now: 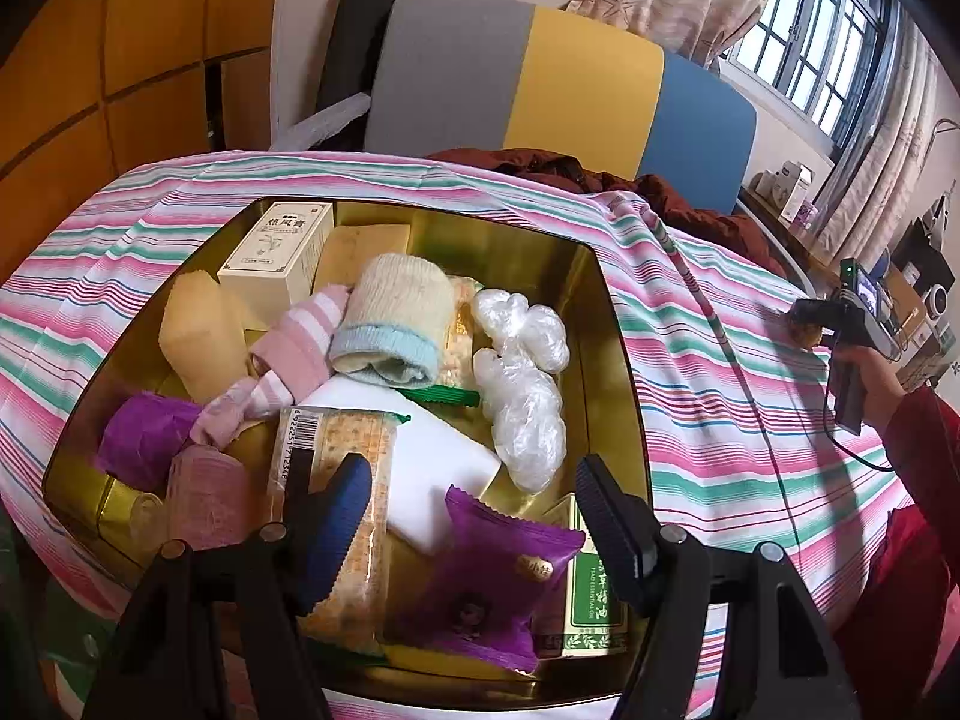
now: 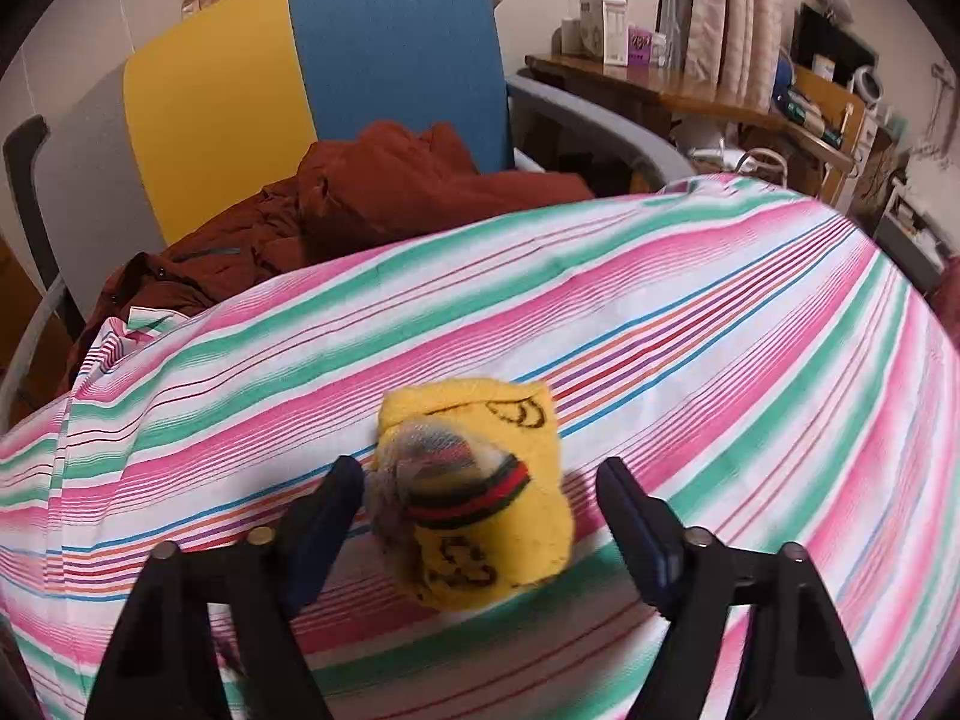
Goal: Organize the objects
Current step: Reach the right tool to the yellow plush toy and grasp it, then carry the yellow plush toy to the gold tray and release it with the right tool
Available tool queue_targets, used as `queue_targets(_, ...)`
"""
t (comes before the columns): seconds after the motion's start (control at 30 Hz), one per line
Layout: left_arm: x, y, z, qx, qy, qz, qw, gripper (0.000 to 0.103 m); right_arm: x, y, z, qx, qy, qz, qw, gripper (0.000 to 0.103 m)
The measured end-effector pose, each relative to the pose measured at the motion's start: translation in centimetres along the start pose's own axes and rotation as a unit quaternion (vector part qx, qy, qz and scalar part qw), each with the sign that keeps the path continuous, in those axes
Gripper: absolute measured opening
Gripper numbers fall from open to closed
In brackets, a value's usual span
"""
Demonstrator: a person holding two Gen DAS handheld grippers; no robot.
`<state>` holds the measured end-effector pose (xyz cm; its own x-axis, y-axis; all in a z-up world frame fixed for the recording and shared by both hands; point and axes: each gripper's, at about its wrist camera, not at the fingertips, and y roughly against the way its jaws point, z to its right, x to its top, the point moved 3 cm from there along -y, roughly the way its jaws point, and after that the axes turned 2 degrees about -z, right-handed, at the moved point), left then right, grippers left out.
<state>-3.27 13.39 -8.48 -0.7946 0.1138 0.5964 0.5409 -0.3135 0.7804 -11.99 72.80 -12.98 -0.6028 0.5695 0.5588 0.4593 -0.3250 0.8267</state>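
Right tool [image 2: 480,516] first: its two dark fingers stand apart, and the rolled yellow sock [image 2: 480,492] sits between them, blurred, with clear gaps on both sides, so no pad presses it. The sock's long axis runs from bottom right up toward the top left of the right wrist view, its open cuff with red, green and black bands facing the left finger. Whether it rests on the striped cloth [image 2: 690,330] or hangs just above it is hard to say; the blur hides the underside.

Over to the left tool [image 1: 468,516]: jaws wide, nothing gripped, hovering over the near end of the gold tin [image 1: 606,324]. Just under it lie a purple snack packet [image 1: 486,576], a cracker pack [image 1: 342,480] running lengthwise away from the camera, and a green box [image 1: 594,600] partly cut off by the right finger. Further in, a white block [image 1: 432,456], a crumpled clear plastic bag [image 1: 522,384], a cream and blue rolled sock [image 1: 396,318], a pink striped sock [image 1: 288,354] and, at the far end, a cream carton [image 1: 282,252] standing tilted.

The tin's near rim is hidden behind the tool. Beyond the worktop, a chair [image 1: 528,78] with grey, yellow and blue panels carries a rust-coloured garment [image 2: 384,198].
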Motion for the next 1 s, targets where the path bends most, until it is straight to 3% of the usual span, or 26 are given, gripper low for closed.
queue_targets(0.03,0.0,0.0,0.0,-0.001,0.0,0.0,1.0,0.071,-0.2,-0.2,0.0,-0.004,0.002,-0.004,1.0,0.058)
queue_targets(0.13,-0.1,0.0,-0.2,-0.006,0.005,0.001,1.0,0.071,-0.6,0.2,-0.5,-0.01,0.011,0.002,1.0,0.051)
queue_targets(0.27,-0.2,0.4,-0.4,-0.011,0.013,0.007,0.9998,0.071,-1.4,1.5,-1.6,-0.012,0.028,0.008,1.0,0.047)
queue_targets(0.4,-0.3,1.3,-0.7,-0.017,0.016,0.018,0.9996,0.071,-2.9,4.2,-3.7,0.014,0.059,0.019,0.998,0.045)
queue_targets(0.63,-0.6,3.2,-1.6,-0.016,0.019,0.038,0.999,0.071,-6.8,10.3,-10.2,0.091,0.128,0.036,0.987,0.044)
queue_targets(1.0,-1.8,5.6,-5.1,-0.007,0.057,0.051,0.9971,0.071,-15.4,20.9,-21.8,0.232,0.223,0.035,0.946,0.044)
